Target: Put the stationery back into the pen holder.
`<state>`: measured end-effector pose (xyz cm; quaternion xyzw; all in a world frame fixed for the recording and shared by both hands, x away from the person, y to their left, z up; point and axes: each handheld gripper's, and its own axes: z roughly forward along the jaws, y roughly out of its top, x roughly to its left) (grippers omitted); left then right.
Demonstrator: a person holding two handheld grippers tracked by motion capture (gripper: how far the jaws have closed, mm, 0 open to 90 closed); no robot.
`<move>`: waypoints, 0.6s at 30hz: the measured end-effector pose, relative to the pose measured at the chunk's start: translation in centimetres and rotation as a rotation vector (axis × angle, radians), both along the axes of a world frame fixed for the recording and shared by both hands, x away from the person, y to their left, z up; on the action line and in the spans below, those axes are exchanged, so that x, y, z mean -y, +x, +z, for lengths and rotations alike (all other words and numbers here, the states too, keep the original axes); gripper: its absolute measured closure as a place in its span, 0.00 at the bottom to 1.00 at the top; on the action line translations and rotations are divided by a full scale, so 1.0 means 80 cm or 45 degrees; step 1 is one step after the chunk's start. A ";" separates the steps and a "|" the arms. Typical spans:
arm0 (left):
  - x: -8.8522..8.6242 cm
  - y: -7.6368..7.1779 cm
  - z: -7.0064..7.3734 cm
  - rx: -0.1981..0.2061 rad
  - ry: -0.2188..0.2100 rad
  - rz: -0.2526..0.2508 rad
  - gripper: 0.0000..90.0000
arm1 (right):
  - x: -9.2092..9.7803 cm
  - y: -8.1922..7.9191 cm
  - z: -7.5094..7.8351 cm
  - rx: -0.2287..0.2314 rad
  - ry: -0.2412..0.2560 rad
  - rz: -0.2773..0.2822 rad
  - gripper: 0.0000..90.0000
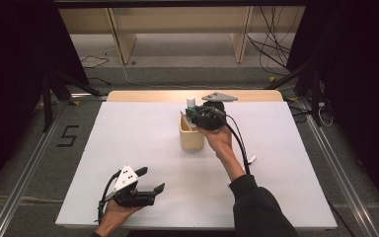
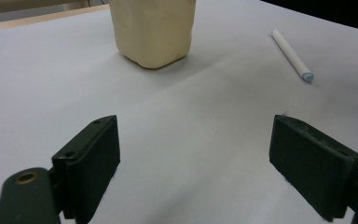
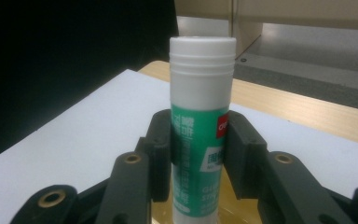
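A cream-coloured cup (image 1: 191, 139) stands near the middle of the white table (image 1: 128, 148). Right above its rim my right gripper (image 1: 193, 115) is shut on an upright glue stick (image 3: 200, 126) with a green label and white cap; its cap (image 1: 191, 102) pokes up past the gripper. The stick's lower end hangs over the cup's opening (image 3: 233, 217). My left gripper (image 1: 153, 180) rests low at the table's front left, open, with nothing between its fingers (image 2: 91, 158). From there the cup (image 2: 154, 30) stands ahead.
A white pen-like stick (image 2: 291, 55) lies on the table right of the cup, also seen as a white stick (image 1: 252, 160) by the right forearm. Beyond the table's wooden far edge (image 1: 153, 95) are floor cables and shelving legs.
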<state>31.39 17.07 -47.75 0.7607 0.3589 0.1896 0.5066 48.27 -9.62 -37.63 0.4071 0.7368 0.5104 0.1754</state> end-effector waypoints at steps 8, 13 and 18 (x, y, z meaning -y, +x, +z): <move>0.001 0.000 -0.001 -0.005 -0.002 -0.007 0.18 | -0.004 0.007 -0.010 -0.032 -0.019 -0.015 0.73; 0.000 0.000 -0.001 -0.012 -0.003 -0.007 0.18 | -0.009 0.009 -0.016 -0.044 -0.031 -0.015 0.73; 0.000 0.001 -0.001 -0.012 -0.014 0.000 0.18 | -0.012 0.010 -0.020 -0.053 -0.035 -0.018 0.73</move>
